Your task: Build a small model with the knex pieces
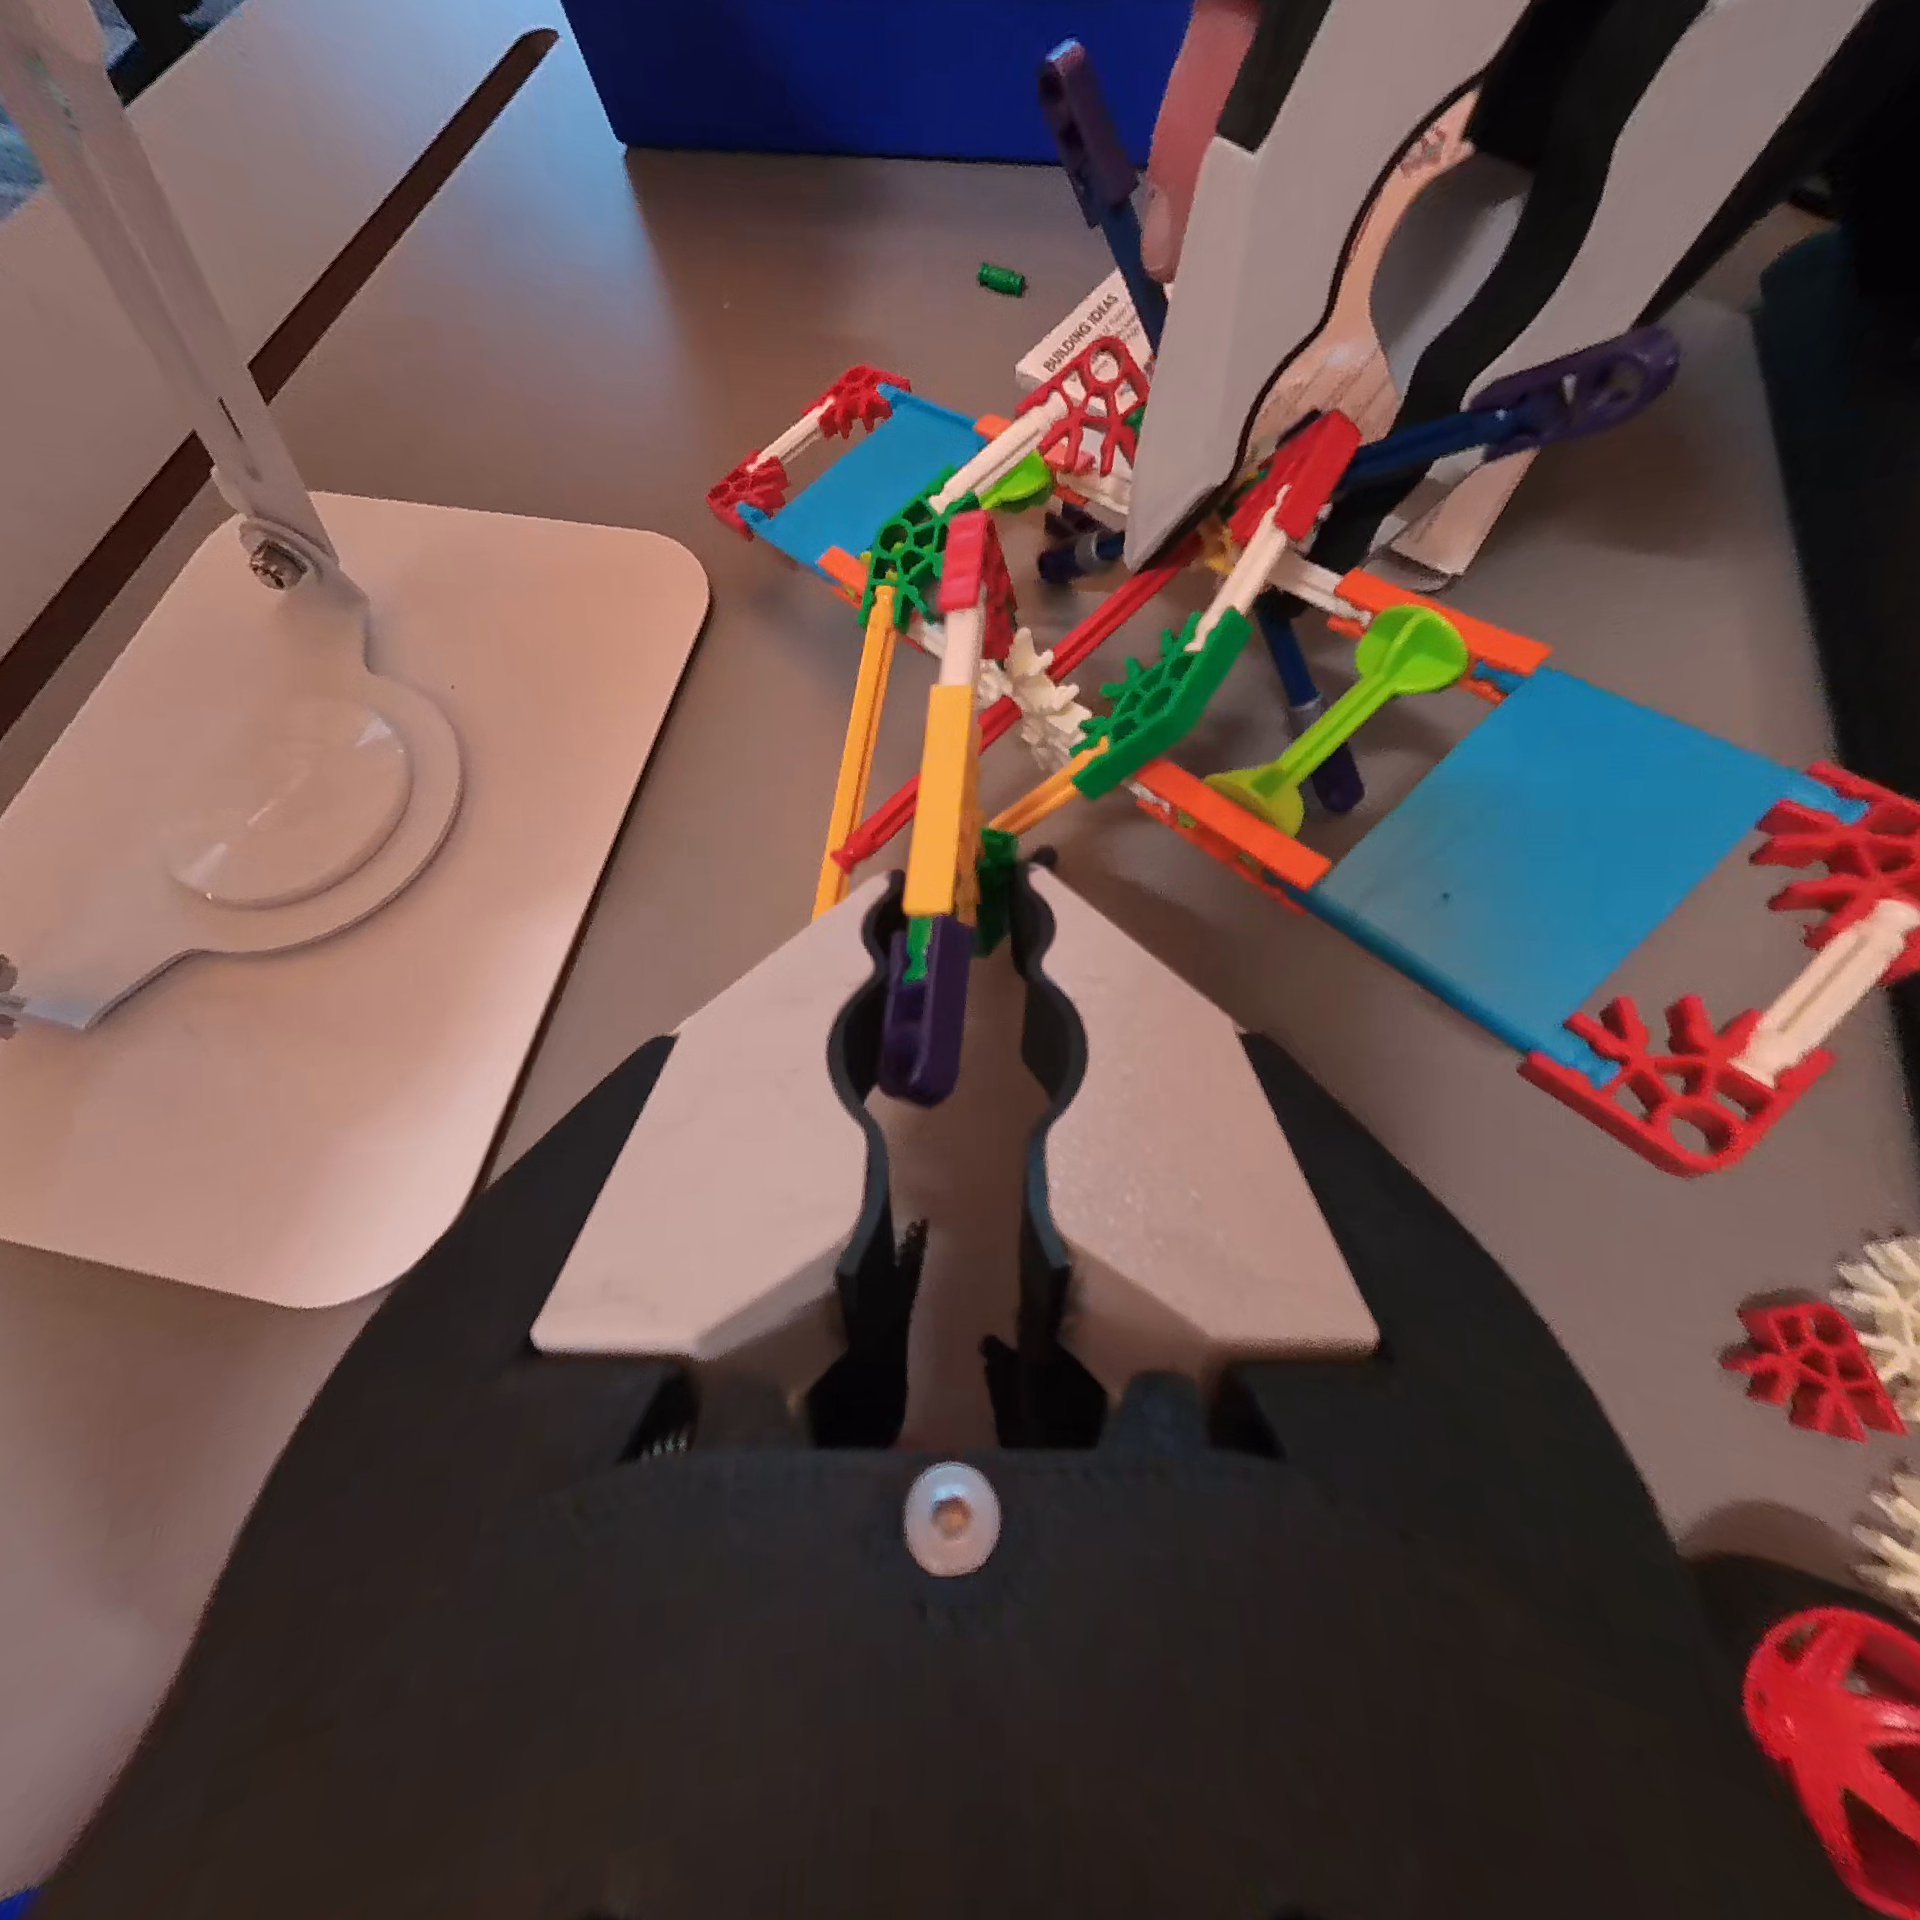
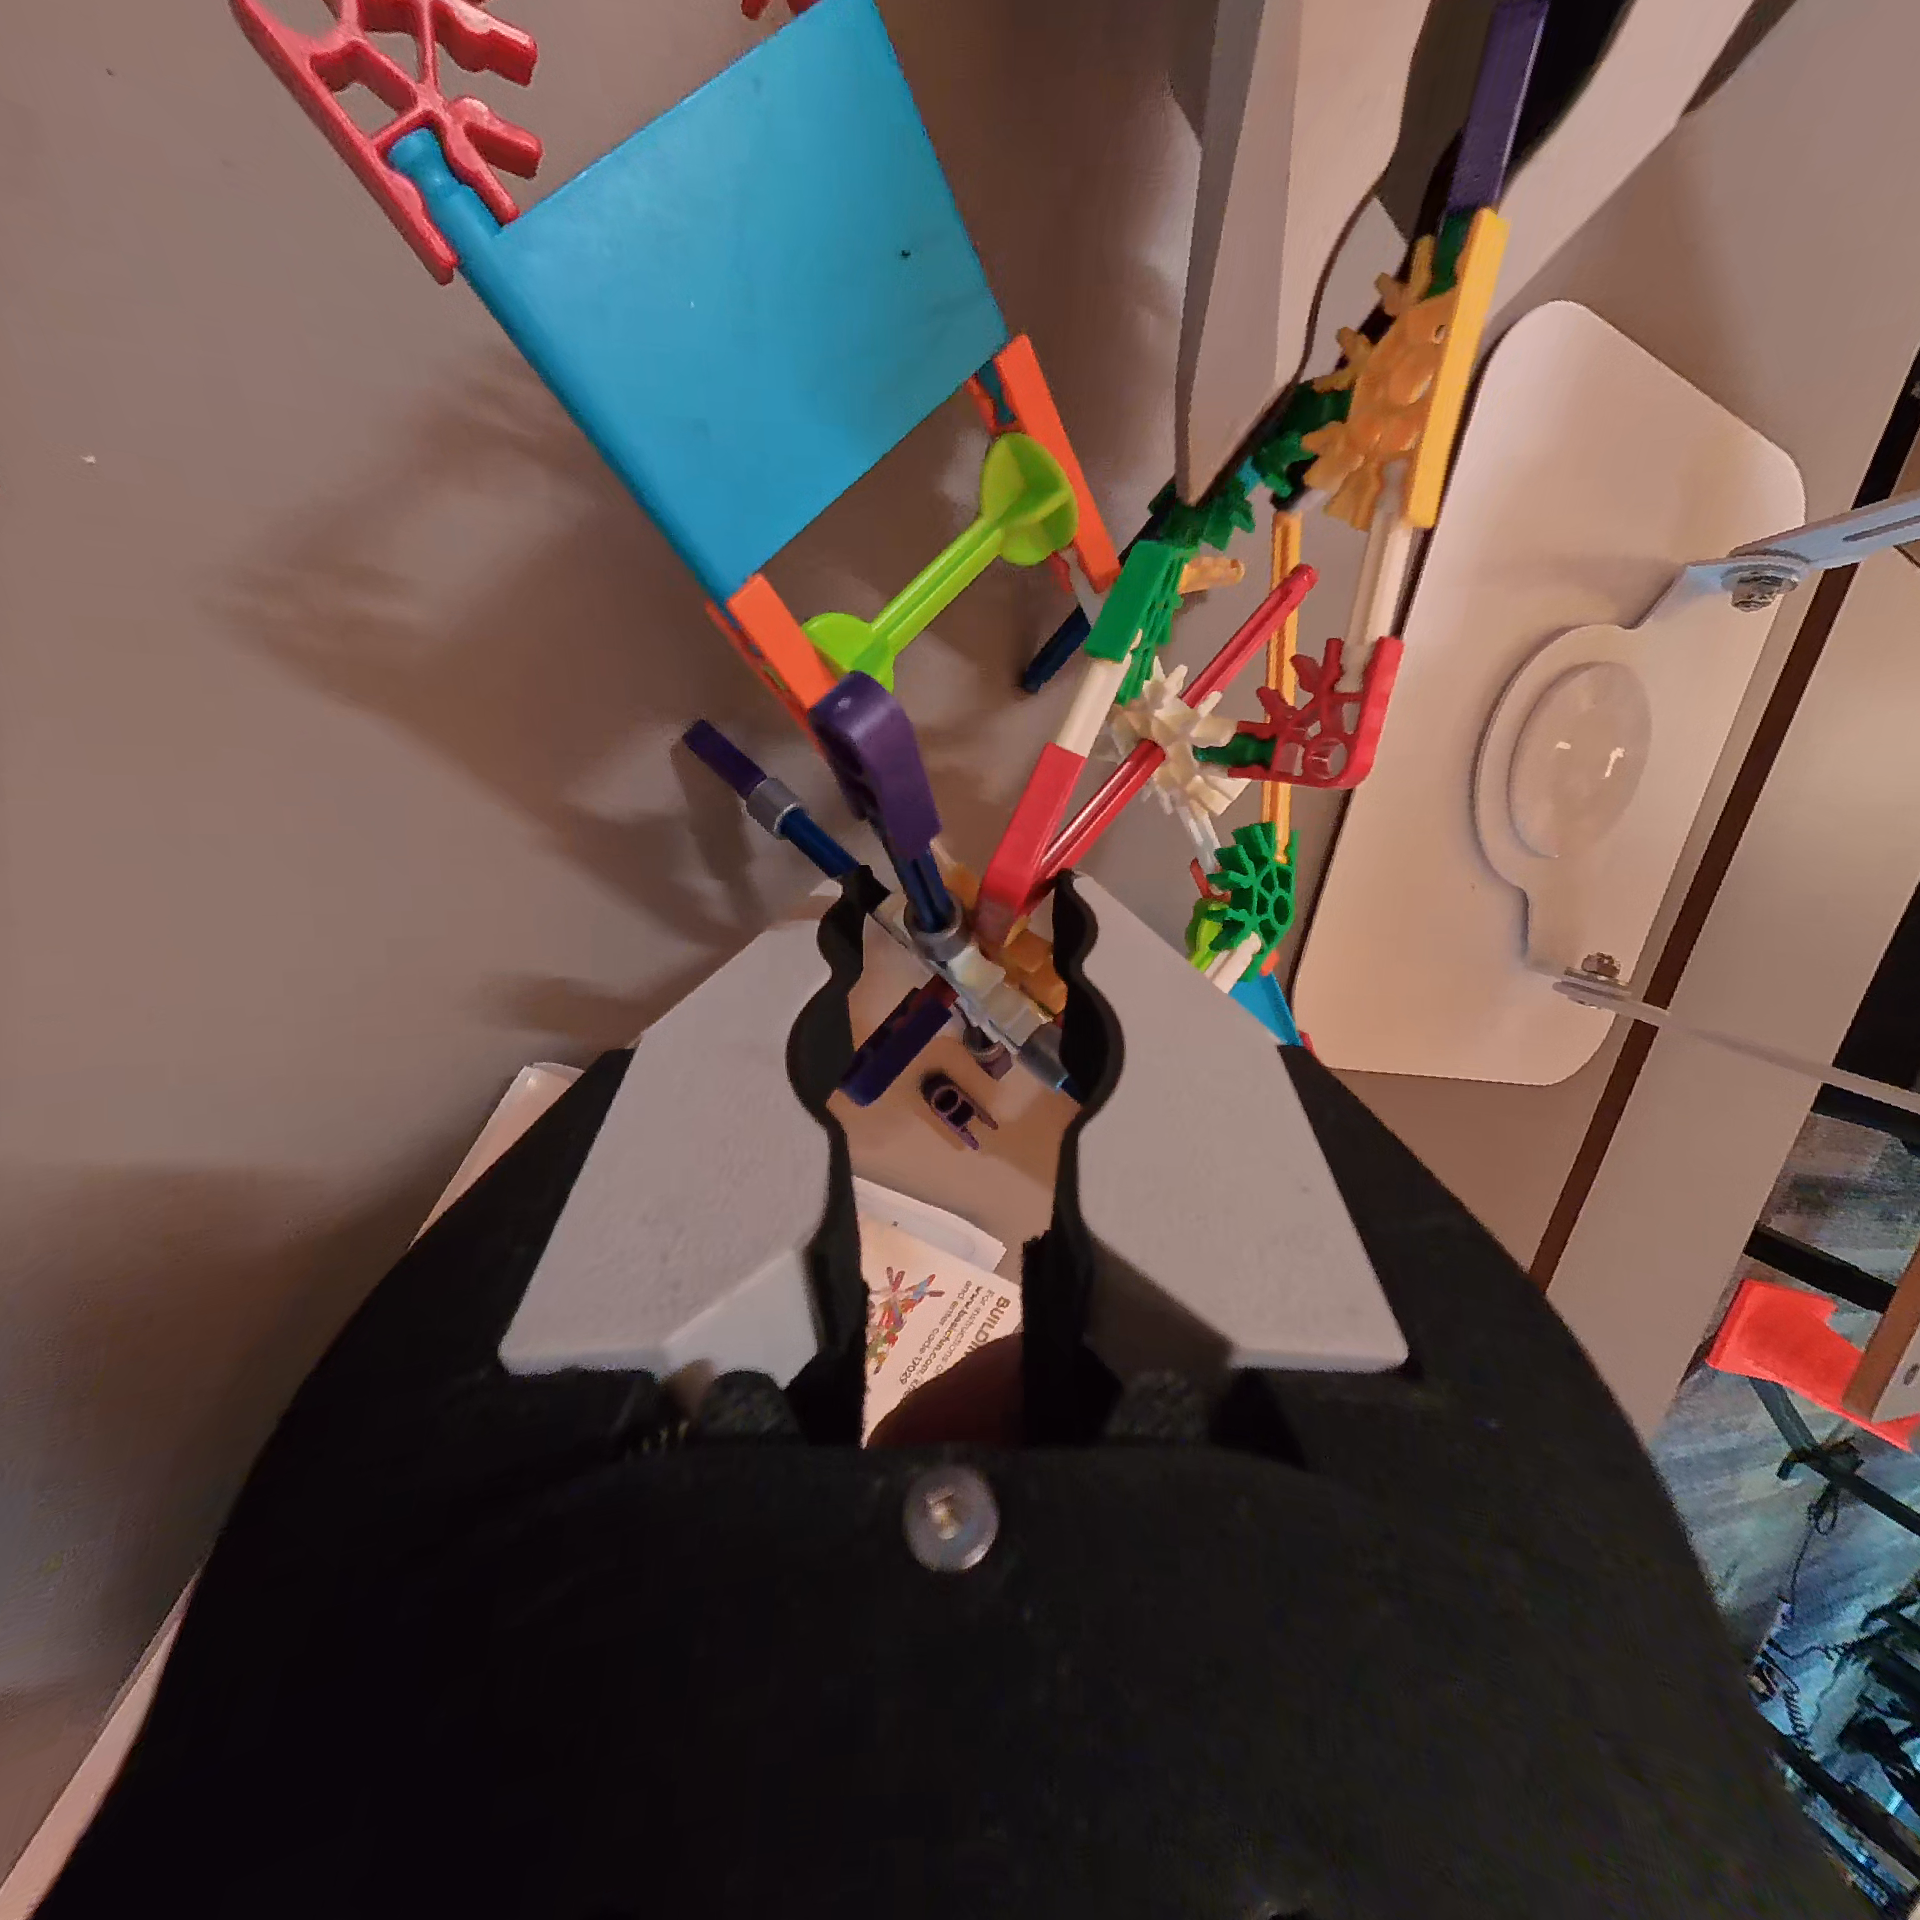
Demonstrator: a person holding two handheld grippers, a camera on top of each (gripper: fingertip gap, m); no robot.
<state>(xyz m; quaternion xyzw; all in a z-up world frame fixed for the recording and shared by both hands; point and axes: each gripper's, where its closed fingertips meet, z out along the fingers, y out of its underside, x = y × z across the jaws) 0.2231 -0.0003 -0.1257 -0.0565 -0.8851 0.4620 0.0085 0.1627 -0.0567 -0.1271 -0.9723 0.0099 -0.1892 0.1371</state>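
A toy plane built of coloured rods and connectors lies over the grey table. It has blue panel wings, red wing-tip connectors and lime green pieces. My left gripper is shut on the plane's tail end, where a yellow rod meets purple and green connectors. My right gripper is shut on the plane's front hub, beside a blue rod and purple blades. The right gripper also shows in the left wrist view, and the left gripper in the right wrist view.
A white stand base with an upright arm sits left of the plane. A blue bin stands at the back. A small green piece and a booklet lie behind the plane. Loose red and white connectors lie at the right. There is about 9 cm between the tips of the two grippers. My right gripper is the nearer one to the small green piece: about 20 cm, against 25 cm.
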